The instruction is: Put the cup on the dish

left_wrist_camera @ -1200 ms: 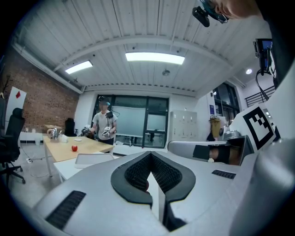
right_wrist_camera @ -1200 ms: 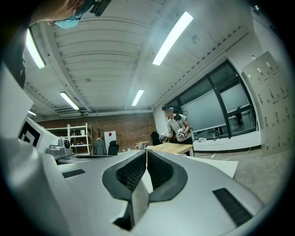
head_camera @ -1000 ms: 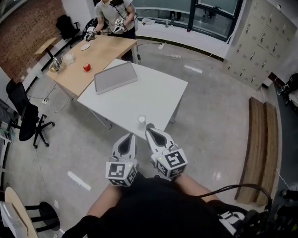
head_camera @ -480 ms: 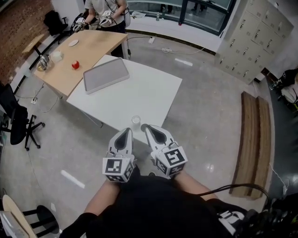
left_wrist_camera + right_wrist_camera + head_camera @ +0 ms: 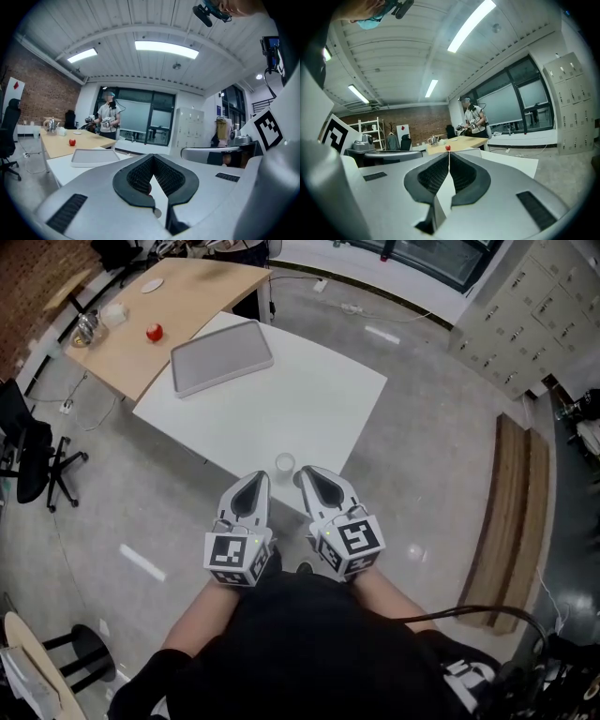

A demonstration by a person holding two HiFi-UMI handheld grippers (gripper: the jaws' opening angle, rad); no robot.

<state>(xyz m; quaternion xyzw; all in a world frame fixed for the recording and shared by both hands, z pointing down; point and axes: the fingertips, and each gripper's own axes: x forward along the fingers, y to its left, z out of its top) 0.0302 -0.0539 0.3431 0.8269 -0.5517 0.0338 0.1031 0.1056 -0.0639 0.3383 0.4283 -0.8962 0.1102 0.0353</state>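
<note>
1. Left gripper [image 5: 257, 480]: we are holding it low in front of us, over the near edge of the white table [image 5: 319, 399]. Its jaws are resting together at the tips and are carrying nothing.
2. Right gripper [image 5: 307, 474]: we are holding it just beside the left one and pointing it the same way. Its jaws are sitting closed, with nothing between them.
3. Cup [image 5: 284, 463]: a small, pale cup is standing upright on the white table close to its near edge. It is sitting just beyond the two sets of jaw tips, nearer the right gripper. We are not seeing contact with either gripper.
4. Grey tray [image 5: 221, 357]: it is lying flat at the far left corner of the white table, well apart from the cup, and is holding nothing.
5. Wooden table [image 5: 192, 296]: it is standing against the far side of the white table.
6. Red apple [image 5: 154, 332], small white plate [image 5: 152, 285] and metal kettle [image 5: 86, 329]: all are sitting on the wooden table, apart from one another.
7. Person [image 5: 108, 123]: someone is standing at the far end of the wooden table and holding a gripper in each hand.
8. Black office chair [image 5: 33, 451]: it is standing on the floor to the left of both tables.
</note>
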